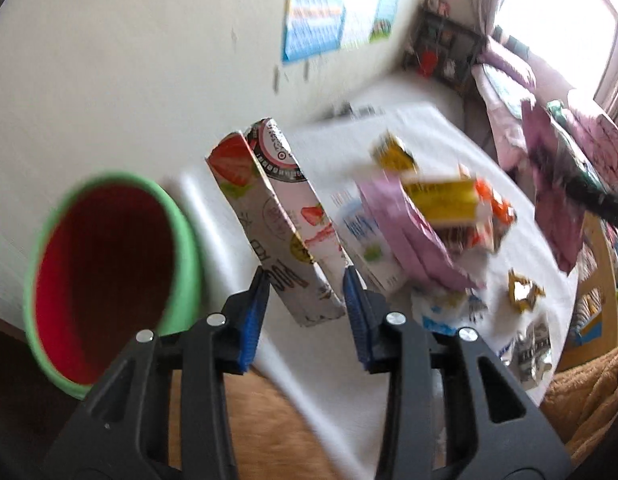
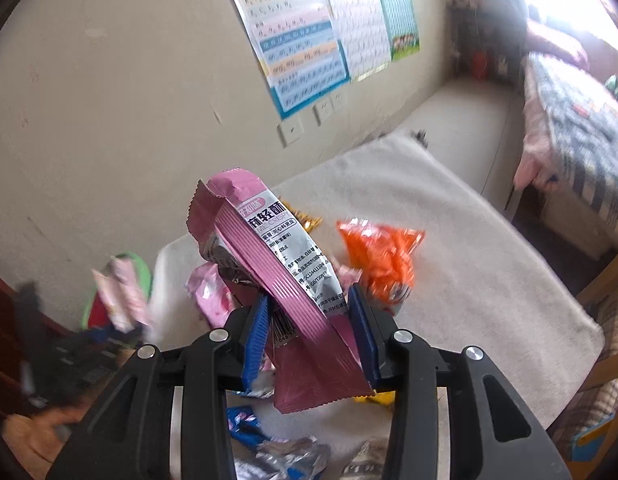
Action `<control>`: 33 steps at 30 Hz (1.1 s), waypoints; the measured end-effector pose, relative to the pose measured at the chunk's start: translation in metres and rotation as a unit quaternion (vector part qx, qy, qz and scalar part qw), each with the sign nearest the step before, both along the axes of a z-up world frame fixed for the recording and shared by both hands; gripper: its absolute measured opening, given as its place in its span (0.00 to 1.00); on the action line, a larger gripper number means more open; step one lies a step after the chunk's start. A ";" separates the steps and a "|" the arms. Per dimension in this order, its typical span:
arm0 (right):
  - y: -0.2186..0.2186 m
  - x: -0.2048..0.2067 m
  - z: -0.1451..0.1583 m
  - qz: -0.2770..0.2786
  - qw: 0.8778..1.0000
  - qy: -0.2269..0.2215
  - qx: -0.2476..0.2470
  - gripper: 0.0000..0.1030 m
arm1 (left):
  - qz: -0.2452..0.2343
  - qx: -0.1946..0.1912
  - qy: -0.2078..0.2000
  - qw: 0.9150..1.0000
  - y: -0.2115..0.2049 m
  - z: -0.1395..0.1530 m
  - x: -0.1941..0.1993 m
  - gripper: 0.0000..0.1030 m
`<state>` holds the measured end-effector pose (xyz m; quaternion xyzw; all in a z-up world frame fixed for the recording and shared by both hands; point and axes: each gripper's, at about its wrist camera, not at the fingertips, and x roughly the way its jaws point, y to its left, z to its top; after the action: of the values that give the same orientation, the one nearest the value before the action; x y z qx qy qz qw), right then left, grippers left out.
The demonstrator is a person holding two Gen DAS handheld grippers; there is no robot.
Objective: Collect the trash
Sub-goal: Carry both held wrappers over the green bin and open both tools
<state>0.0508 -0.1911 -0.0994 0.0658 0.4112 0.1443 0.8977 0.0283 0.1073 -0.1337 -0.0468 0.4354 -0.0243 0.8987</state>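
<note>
My left gripper (image 1: 305, 292) is shut on a flattened strawberry milk carton (image 1: 277, 216) and holds it in the air beside a green bin with a red inside (image 1: 105, 276) at the left. My right gripper (image 2: 309, 320) is shut on a pink snack wrapper (image 2: 277, 264) and holds it above the white-covered table (image 2: 469, 280). In the right wrist view the left gripper with the carton (image 2: 121, 296) shows blurred over the green bin (image 2: 139, 268). In the left wrist view the pink wrapper (image 1: 549, 184) hangs at the right.
On the table lie an orange wrapper (image 2: 381, 260), a pink packet (image 2: 213, 296), blue and silver wrappers (image 2: 269, 440), a yellow box (image 1: 441, 200), a purple packet (image 1: 409, 236) and gold foil (image 1: 523, 290). A wall with posters (image 2: 301, 36) is behind; a bed (image 2: 581, 132) is at right.
</note>
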 end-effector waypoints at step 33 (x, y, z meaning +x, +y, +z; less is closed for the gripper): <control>0.295 0.057 -0.009 0.190 0.966 0.104 0.138 0.53 | 0.179 0.001 0.005 0.984 0.193 -0.024 -0.040 0.75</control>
<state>0.1080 0.1035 -0.1085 0.1242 0.4837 0.3602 0.7880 -0.0116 0.2998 -0.1572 -0.1228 0.4243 0.1374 0.8866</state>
